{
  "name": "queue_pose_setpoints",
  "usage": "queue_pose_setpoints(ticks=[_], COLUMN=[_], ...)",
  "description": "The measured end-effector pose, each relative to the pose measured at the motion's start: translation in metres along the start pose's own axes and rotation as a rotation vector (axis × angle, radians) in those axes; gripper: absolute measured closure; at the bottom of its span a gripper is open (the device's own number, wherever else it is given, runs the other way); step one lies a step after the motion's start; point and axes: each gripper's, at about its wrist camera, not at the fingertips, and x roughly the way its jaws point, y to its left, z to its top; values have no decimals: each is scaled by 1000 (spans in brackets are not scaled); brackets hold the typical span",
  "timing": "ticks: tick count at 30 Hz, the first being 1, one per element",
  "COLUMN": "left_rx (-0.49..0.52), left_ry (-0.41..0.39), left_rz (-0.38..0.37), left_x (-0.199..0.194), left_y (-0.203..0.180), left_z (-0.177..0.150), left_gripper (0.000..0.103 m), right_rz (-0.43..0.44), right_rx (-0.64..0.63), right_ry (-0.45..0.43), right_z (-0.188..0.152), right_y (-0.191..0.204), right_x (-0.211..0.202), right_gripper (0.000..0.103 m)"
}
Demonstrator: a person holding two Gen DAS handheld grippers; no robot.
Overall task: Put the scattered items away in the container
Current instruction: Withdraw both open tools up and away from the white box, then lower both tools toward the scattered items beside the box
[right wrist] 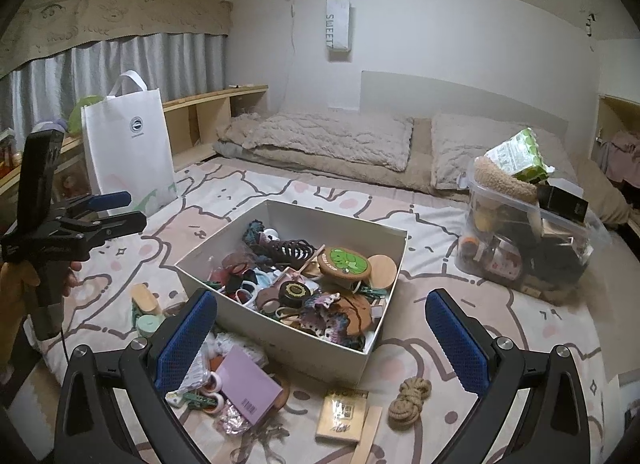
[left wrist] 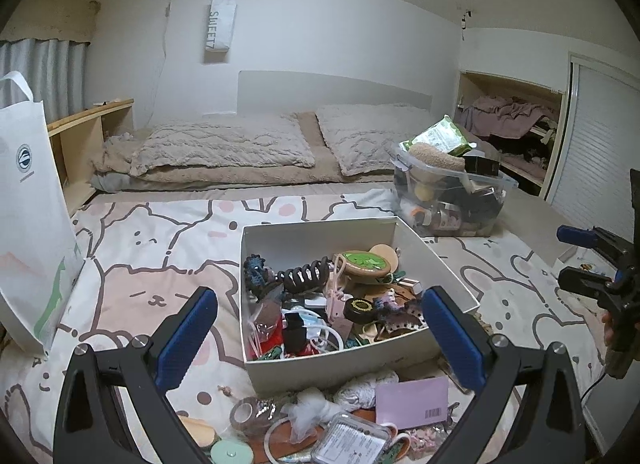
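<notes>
A white box, already heaped with hair clips, coasters and trinkets, sits on a cartoon-print bed. Both hand-held grippers, left and right, hover wide open and empty near it. Still scattered on the bedspread at the box's near side: a pink card, tape rolls, a rope bundle and a yellow booklet.

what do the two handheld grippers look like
Both match: the left gripper and right gripper have black plastic fingers with silver bolts and textured blue pads. Each sits on a dark handle; a thin black cable trails below the left one.
</notes>
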Motion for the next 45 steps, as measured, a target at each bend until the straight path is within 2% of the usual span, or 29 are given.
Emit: queue_pose_setpoints(ticks=[9, 16, 28, 45], left_rx=[7, -23, -93, -225], left_ry=[-14, 3, 117, 278], left_rz=[-3, -11, -5, 11], left_x=[-19, -23, -8, 14], left_y=[2, 7, 23, 42], left_z=[-8, -20, -73, -148], left_gripper=[0, 0, 0, 0], right_rz=[-19, -19, -6, -13], right_rx=[-7, -1, 23, -27], right_ry=[12, 25, 123, 293], right_z=[-13, -27, -71, -134], right_y=[5, 8, 18, 44], right_x=[-9, -12, 6, 45], right_gripper=[0, 0, 0, 0])
